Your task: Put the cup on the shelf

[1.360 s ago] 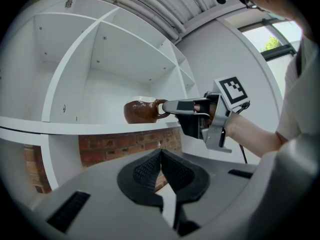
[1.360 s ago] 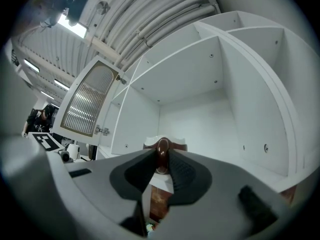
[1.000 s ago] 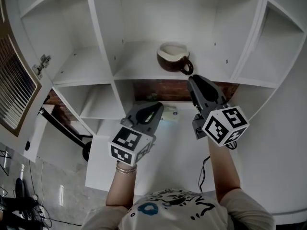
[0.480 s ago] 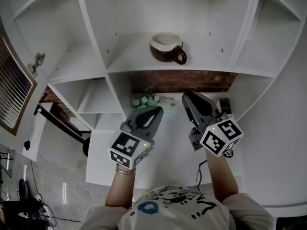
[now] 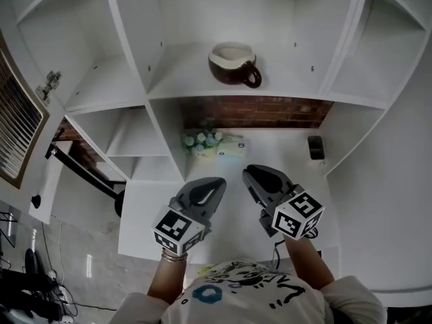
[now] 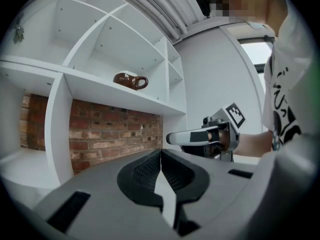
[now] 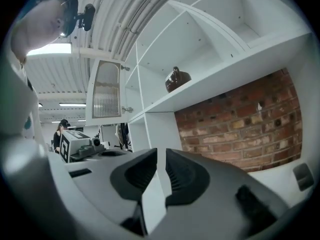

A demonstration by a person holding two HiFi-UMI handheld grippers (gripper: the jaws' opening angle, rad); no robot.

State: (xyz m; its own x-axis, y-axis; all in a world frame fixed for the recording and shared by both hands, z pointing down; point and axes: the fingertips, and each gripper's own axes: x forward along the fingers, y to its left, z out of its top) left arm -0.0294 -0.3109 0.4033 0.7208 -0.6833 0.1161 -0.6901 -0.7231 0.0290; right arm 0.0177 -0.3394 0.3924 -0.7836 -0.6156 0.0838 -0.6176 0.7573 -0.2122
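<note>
Head view with both gripper views. The brown cup (image 5: 233,65), cream inside, stands upright at 12 o'clock on the white shelf (image 5: 290,86), in the middle compartment, with its handle turned toward 4 o'clock; nothing touches it. Under this shelf board runs a strip of red brick wall (image 5: 270,112), and below that lies the white countertop (image 5: 283,164). On the countertop, near the brick, a small bunch of pale flowers (image 5: 201,140) sits just beside a small pale box (image 5: 233,150) on its 3 o'clock side; a dark rectangular object (image 5: 315,146) lies well apart from them at 3 o'clock. Both grippers hang over the near part of the countertop, toward 6 o'clock, well apart from the cup and pointing toward 12 o'clock. The left gripper (image 5: 217,181) has its jaws pressed together along their length, with nothing held between them. The right gripper (image 5: 250,173), at the left one's 3 o'clock, has its jaws parted by a narrow gap through which only the white cabinet partition shows; it too holds nothing. Each gripper's marker cube sits at its rear, toward 6 o'clock. At 9 o'clock a cabinet door with ribbed glass (image 5: 17,123) stands swung open, with a metal hinge (image 5: 48,86) on the carcass beside it.
</note>
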